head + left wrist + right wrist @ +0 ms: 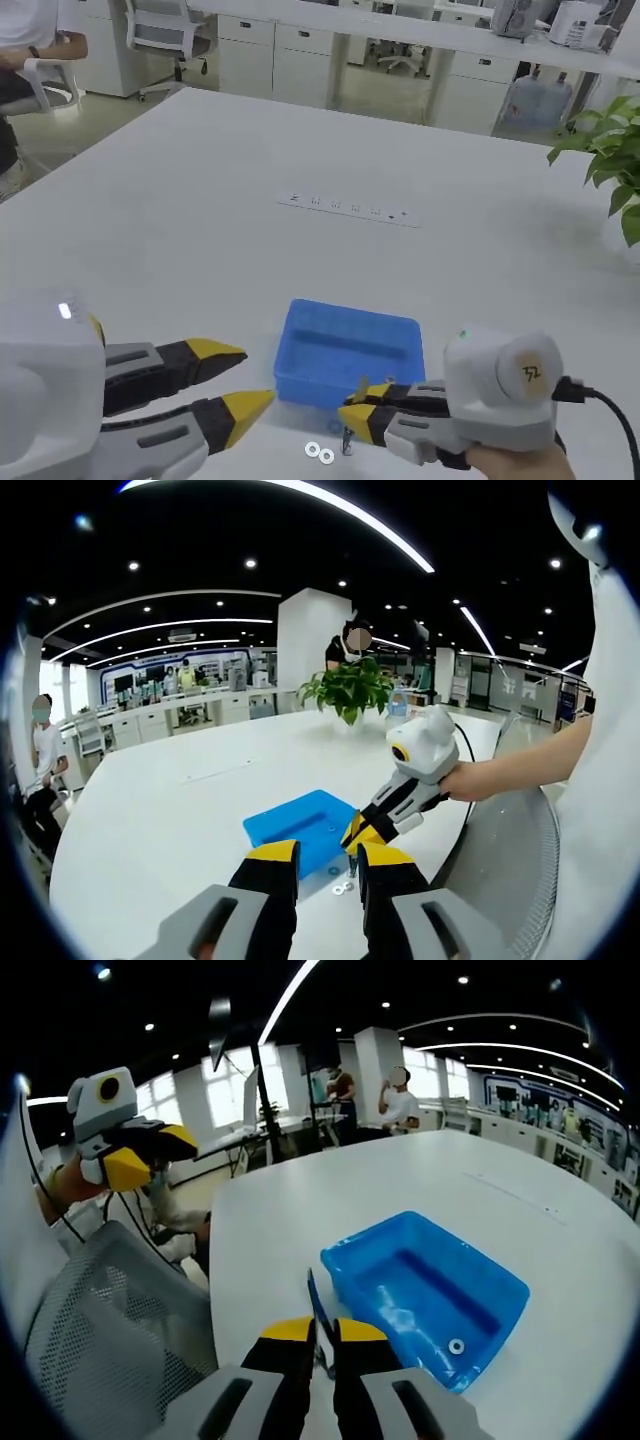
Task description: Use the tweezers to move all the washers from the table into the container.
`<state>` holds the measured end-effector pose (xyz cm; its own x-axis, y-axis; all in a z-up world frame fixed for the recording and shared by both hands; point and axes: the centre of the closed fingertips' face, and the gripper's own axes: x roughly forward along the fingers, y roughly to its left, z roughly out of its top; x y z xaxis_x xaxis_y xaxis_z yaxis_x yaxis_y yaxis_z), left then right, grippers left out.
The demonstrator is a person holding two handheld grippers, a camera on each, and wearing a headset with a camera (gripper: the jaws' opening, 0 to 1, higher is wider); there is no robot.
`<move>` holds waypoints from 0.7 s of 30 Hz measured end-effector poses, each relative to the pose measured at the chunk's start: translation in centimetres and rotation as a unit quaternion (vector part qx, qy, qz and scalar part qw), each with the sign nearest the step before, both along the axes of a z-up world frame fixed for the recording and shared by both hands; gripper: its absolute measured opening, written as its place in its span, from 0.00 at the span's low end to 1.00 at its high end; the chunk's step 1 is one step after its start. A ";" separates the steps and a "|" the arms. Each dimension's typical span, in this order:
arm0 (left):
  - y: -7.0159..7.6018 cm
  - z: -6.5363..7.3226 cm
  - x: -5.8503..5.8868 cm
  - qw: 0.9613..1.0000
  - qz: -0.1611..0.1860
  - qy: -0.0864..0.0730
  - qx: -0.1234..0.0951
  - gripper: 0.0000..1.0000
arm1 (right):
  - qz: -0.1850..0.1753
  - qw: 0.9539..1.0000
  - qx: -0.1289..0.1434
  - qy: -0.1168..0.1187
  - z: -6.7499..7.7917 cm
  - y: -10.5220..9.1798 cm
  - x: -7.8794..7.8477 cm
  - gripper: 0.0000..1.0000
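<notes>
Step in hand: picking up. The tweezers are over the washers and no washer is lifted yet, as far as I can see.
Right hand-held gripper [352,408]: its jaws are almost closed and pinch the tweezers [315,1310]. The tweezer tips point down to the surface [300,150], just right of the washers.
Left hand-held gripper [250,378]: its jaws stand apart and hold nothing. It hovers at the near left, beside the container.
Washers to move [320,453]: two lie side by side on the surface, just in front of the near wall of the container.
Container [330,385]: a blue open tray, just beyond the washers. One washer [456,1345] already lies inside it.
Progress: I judge it as partly done, because two washers are left outside.
Next move: lower the tips around one washer, squeeze gently, then carry it over the near wall. The washers are thin and flat, so the tips may slip.
</notes>
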<state>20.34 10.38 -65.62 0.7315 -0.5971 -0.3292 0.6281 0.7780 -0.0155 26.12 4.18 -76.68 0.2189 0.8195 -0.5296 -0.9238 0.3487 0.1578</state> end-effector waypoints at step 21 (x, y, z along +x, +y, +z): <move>0.0 0.0 0.0 1.000 -0.002 0.000 -0.001 0.21 | -0.003 1.000 0.002 0.005 -0.1 -0.2 -0.8 0.03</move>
<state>20.34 10.36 -65.63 0.7294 -0.6002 -0.3282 0.6310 0.7756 -0.0162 25.29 4.00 -76.74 0.2179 0.8206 -0.5283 -0.9201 0.3532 0.1692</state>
